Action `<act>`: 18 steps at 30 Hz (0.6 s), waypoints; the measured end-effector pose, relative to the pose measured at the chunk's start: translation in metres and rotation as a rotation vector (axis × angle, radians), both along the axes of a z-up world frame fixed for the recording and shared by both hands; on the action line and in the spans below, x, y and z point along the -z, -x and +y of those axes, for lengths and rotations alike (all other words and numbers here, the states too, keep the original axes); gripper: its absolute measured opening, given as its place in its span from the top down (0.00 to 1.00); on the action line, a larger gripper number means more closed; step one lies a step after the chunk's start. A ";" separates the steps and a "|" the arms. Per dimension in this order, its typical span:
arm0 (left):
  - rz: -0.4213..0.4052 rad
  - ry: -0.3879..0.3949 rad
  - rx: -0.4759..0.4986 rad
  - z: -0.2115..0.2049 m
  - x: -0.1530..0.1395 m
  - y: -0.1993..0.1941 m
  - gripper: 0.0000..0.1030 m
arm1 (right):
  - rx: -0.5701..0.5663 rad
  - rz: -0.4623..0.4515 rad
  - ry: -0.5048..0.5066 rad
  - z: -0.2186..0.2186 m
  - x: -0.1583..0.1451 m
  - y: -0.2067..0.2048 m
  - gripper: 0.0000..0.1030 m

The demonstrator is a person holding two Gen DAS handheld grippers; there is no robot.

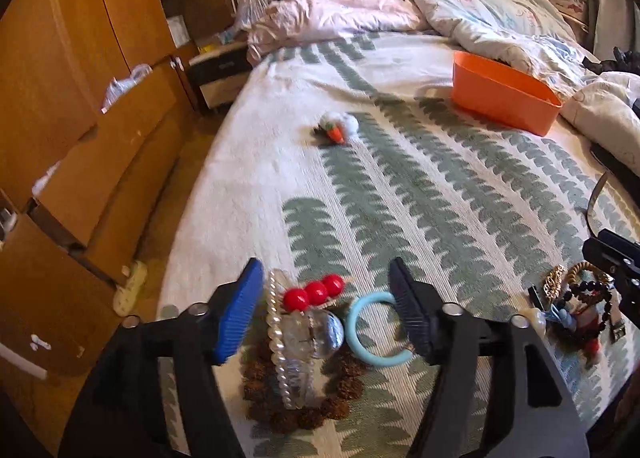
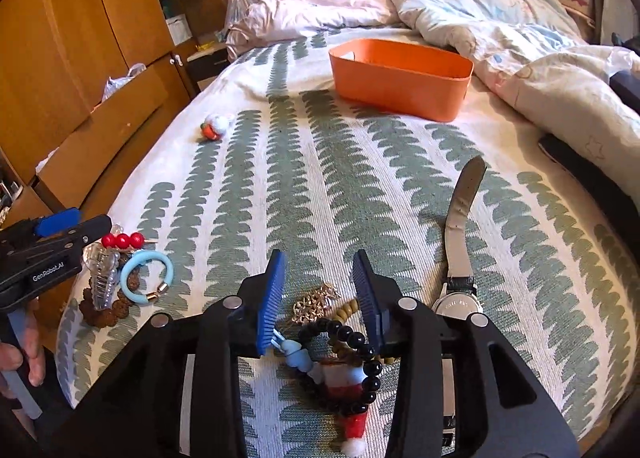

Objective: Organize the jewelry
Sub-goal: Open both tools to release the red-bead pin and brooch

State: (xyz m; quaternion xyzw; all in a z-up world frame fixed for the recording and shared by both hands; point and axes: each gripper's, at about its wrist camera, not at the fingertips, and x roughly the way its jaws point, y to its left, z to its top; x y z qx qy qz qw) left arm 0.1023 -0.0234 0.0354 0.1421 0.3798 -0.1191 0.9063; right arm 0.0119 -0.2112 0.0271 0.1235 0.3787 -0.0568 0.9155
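Jewelry is laid on the bedspread in two heaps, one beneath each gripper. The pearl strand runs lengthwise between the open, empty left gripper jaws — aligned with them. The right gripper, part-open and empty, straddles the black bead bracelet. The orange bin is set well beyond — nearer the right.

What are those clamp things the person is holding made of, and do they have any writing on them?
Each hand-held gripper is a black plastic frame with silver pivot bolts and two ribbed blue pads. The left hand-held gripper and the right hand-held gripper look alike. Seen from the right wrist view, the left one's black body carries white lettering "GenRobot.AI" and a pale grey-blue handle under the person's hand. No cables or sleeve show.
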 end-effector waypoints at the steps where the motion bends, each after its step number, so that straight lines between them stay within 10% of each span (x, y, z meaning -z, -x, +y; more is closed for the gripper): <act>1: -0.010 0.001 0.003 0.000 -0.002 0.001 0.20 | 0.000 -0.007 0.002 0.000 -0.001 0.001 0.60; 12: -0.173 0.004 -0.073 0.003 -0.019 0.011 0.05 | 0.000 -0.012 0.014 0.002 -0.003 0.002 0.60; 18: -0.115 0.085 -0.023 0.006 -0.023 0.009 0.05 | 0.005 -0.032 0.011 -0.001 -0.005 0.005 0.60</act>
